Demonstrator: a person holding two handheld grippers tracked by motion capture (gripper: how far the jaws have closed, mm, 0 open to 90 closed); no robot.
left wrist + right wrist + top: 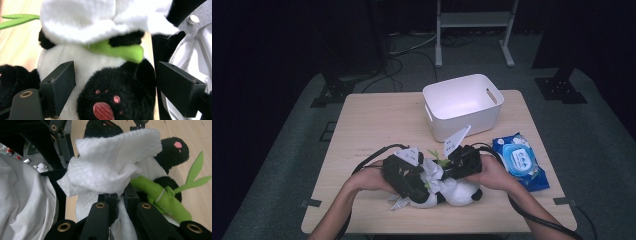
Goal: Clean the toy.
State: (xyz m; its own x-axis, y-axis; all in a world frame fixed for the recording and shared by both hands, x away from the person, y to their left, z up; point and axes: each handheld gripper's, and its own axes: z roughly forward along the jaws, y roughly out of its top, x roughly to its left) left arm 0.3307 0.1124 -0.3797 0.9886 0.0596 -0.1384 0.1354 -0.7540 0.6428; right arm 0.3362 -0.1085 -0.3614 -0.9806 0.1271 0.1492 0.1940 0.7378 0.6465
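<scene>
At the table's near edge, the toy panda [447, 190] lies between the wide-open left gripper [115, 85]; the right gripper [121, 200], above it, pinches a white wipe [112, 167].

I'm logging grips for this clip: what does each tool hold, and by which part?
The right tool pinches a white wipe at its bunched lower end. The left tool straddles the panda toy's black foot; whether its pads press cannot be told.

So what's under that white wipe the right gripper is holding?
The white wipe, pinched in the right gripper, lies over the panda plush. Black paws and its green bamboo stalk stick out; the plush's body beneath the wipe is covered.
</scene>
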